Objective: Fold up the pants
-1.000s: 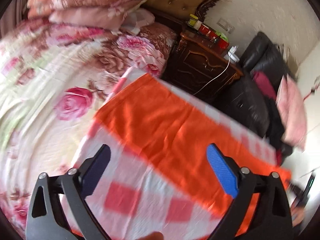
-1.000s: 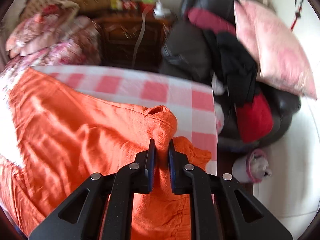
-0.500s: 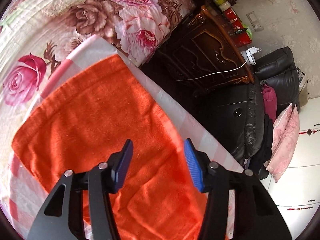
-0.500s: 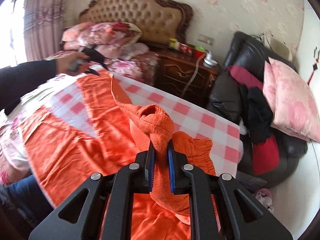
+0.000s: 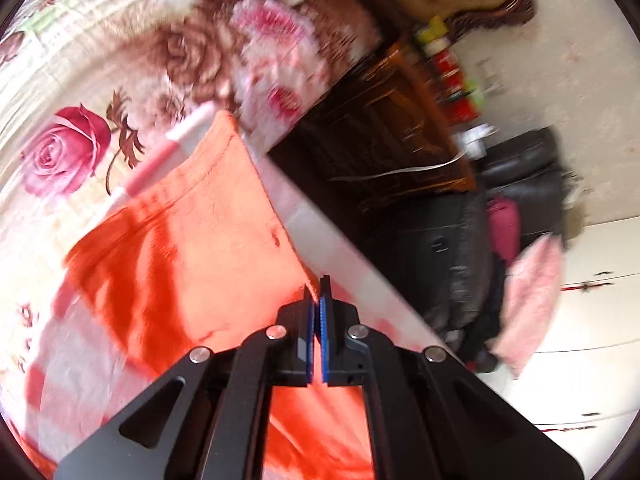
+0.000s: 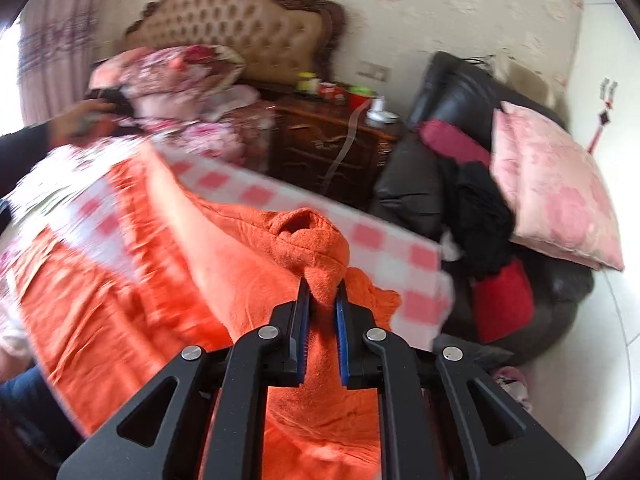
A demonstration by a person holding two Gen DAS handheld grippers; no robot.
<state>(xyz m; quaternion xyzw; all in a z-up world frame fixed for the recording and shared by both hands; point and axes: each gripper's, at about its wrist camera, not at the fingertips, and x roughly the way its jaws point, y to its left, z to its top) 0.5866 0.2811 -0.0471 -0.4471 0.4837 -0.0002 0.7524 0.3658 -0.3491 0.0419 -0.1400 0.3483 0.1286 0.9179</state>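
The orange pants (image 5: 192, 240) lie spread on a pink-and-white checked cloth (image 5: 80, 360) on the bed. In the left wrist view my left gripper (image 5: 316, 292) sits at the pants' right edge, near the bed's side; its jaws are closing to a shut grip with that edge pinched between the blue pads. In the right wrist view my right gripper (image 6: 322, 292) is shut on a bunched fold of the orange pants (image 6: 160, 280), held up above the checked cloth (image 6: 384, 240). At the far left, a person's hand (image 6: 80, 116) holds the other gripper.
A floral bedspread (image 5: 68, 148) and stacked pillows (image 6: 168, 68) fill the head of the bed. Beside it stand a dark wooden nightstand (image 6: 320, 148) and a black leather chair (image 6: 452, 92) piled with clothes and a pink cushion (image 6: 552, 184). The bed's side edge drops off close to both grippers.
My left gripper moved to the pants' right edge and went from wide open to shut on it. The right gripper rose, lifting its bunch of orange cloth.
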